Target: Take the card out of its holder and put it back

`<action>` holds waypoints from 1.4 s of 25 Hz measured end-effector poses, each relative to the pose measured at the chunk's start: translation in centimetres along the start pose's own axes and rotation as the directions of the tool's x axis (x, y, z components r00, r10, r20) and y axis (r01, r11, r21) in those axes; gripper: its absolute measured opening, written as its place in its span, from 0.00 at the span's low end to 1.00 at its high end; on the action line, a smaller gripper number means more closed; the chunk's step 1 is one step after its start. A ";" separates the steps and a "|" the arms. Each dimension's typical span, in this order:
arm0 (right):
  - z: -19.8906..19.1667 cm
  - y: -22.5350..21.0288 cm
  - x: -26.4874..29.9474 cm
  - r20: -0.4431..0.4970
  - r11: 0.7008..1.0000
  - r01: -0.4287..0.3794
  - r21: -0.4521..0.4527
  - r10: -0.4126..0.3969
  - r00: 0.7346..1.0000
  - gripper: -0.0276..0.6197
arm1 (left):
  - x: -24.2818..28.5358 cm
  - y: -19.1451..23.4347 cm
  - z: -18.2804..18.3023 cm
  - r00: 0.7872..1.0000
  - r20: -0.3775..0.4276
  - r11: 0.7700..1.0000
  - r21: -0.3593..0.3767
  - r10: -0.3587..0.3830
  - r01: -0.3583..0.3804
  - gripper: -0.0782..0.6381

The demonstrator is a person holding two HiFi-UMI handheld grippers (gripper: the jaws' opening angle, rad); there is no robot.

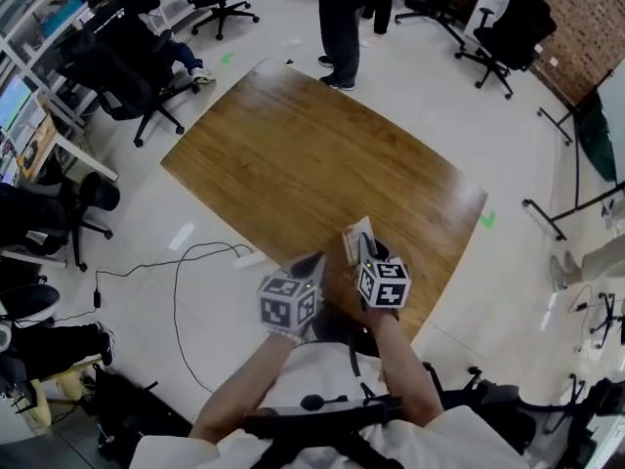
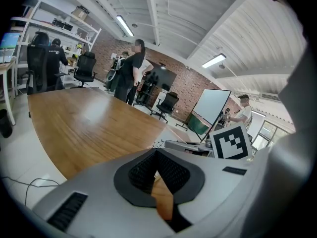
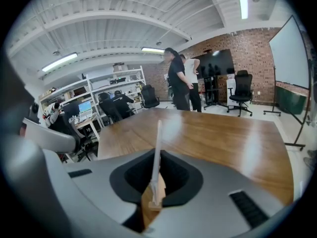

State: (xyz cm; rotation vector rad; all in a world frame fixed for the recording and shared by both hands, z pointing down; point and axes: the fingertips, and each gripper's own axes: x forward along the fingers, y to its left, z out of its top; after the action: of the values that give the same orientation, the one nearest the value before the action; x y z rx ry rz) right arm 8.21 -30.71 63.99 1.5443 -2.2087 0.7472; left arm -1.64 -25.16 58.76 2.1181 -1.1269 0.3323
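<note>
A thin white card [image 1: 358, 239] stands up between the jaws of my right gripper [image 1: 369, 249], over the near edge of the wooden table [image 1: 312, 154]. In the right gripper view the card [image 3: 157, 148] shows edge-on and upright, and the right gripper [image 3: 156, 185] is shut on its lower part. Whether the holder is still around the card I cannot tell. My left gripper [image 1: 316, 260] hovers just left of it, a little apart. In the left gripper view its jaws [image 2: 157, 157] meet with nothing between them, and the right gripper's marker cube [image 2: 230, 142] shows to the right.
A person [image 1: 340, 18] stands at the table's far edge. Office chairs [image 1: 127, 66] and a seated person are at the left by the shelves, more chairs [image 1: 508, 27] at the far right. A cable [image 1: 186, 272] lies on the floor to the left.
</note>
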 end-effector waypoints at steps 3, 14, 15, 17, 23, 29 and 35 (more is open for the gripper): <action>0.6 0.0 -0.6 0.022 1.000 -0.004 0.004 0.003 1.000 0.08 | 0.0 -0.2 0.1 1.000 0.002 1.000 0.001 -0.005 0.005 0.10; 3.0 -0.2 -2.9 0.124 1.000 0.000 0.017 -0.002 0.992 0.08 | -0.9 -1.1 -0.4 1.000 -0.002 1.000 0.010 -0.022 0.022 0.10; 3.4 -0.2 -3.1 0.132 1.000 0.002 0.015 -0.004 0.991 0.08 | -1.0 -1.3 -0.4 1.000 -0.002 1.000 0.012 -0.023 0.023 0.10; 4.2 -0.1 -3.8 0.149 1.000 0.005 0.010 -0.007 0.989 0.08 | -1.4 -1.4 -0.4 1.000 0.003 1.000 0.013 -0.024 0.024 0.10; 7.3 1.2 -7.2 0.221 1.000 -0.015 -0.001 0.015 0.975 0.08 | -2.9 -1.8 0.4 0.999 0.043 1.000 0.012 -0.026 0.026 0.10; 9.1 2.1 -12.1 0.269 0.998 -0.061 0.020 0.053 0.962 0.07 | -4.6 -3.1 1.3 0.994 0.096 0.998 0.033 -0.049 0.046 0.10; 7.7 2.2 -16.8 0.271 0.995 -0.078 0.054 0.061 0.961 0.07 | -6.7 -4.1 1.6 0.988 0.142 0.997 0.046 -0.063 0.057 0.10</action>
State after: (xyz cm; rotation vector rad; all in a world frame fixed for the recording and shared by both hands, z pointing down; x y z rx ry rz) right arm 12.18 -22.05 48.03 1.6943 -2.4672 0.6677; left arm -2.43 -20.55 52.17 2.2380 -1.1425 0.1794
